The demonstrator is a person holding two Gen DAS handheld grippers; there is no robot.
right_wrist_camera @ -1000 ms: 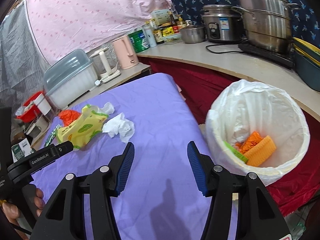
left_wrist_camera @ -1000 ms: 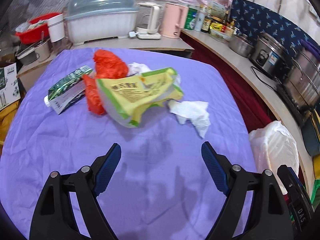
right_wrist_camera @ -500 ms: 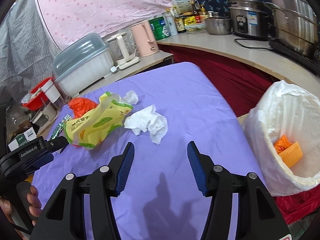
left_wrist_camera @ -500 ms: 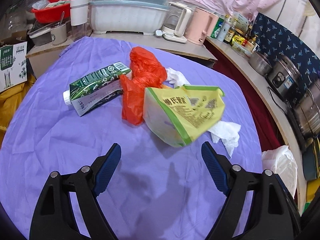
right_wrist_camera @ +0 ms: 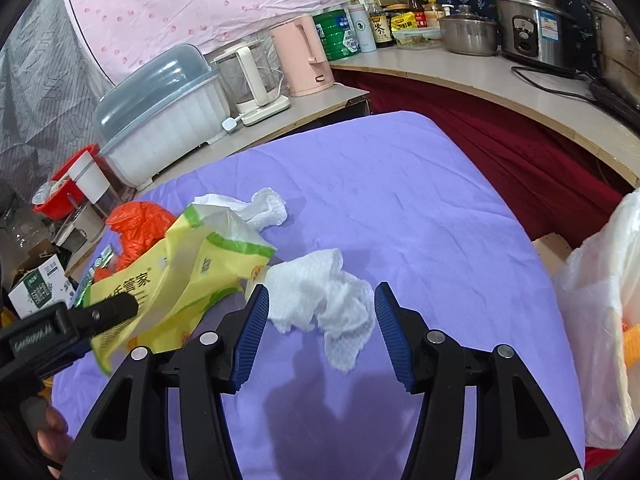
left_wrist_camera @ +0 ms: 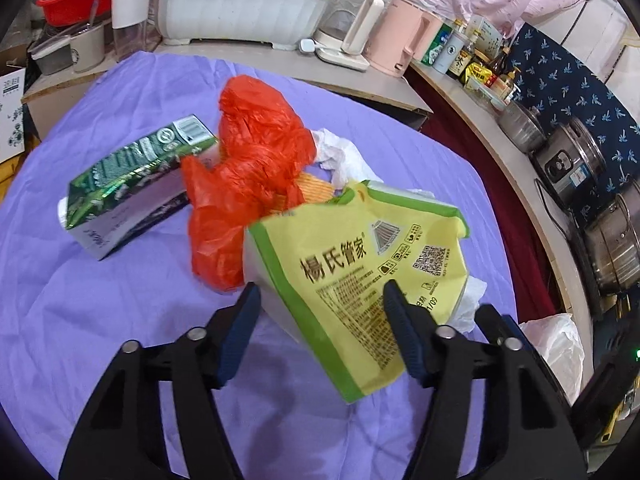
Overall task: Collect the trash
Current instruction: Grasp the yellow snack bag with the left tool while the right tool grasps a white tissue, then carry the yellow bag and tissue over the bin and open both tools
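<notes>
Trash lies on a purple-clothed table (left_wrist_camera: 100, 320). A yellow-green plastic bag (left_wrist_camera: 360, 264) lies between the fingers of my open left gripper (left_wrist_camera: 322, 300), its jaws on either side of it. Behind it are a crumpled red plastic bag (left_wrist_camera: 252, 160), a green milk carton (left_wrist_camera: 132, 180) and a white tissue (left_wrist_camera: 340, 156). My right gripper (right_wrist_camera: 320, 300) is open with a crumpled white tissue (right_wrist_camera: 324, 292) between its fingertips. The yellow bag (right_wrist_camera: 176, 276) and left gripper show at left in the right wrist view. The white-lined trash bin (right_wrist_camera: 600, 300) stands at the table's right edge.
A counter behind holds a dish box (left_wrist_camera: 240, 4), kettles (left_wrist_camera: 396, 36), bottles, a red basin (left_wrist_camera: 76, 0). Steel pots and a rice cooker (left_wrist_camera: 572, 164) stand on the right counter. A cardboard box (right_wrist_camera: 40, 284) sits at left.
Both grippers have moved forward toward the trash. The left one now straddles the yellow bag and has narrowed a little; the right one now straddles the white tissue, the bin sliding off to the right.
</notes>
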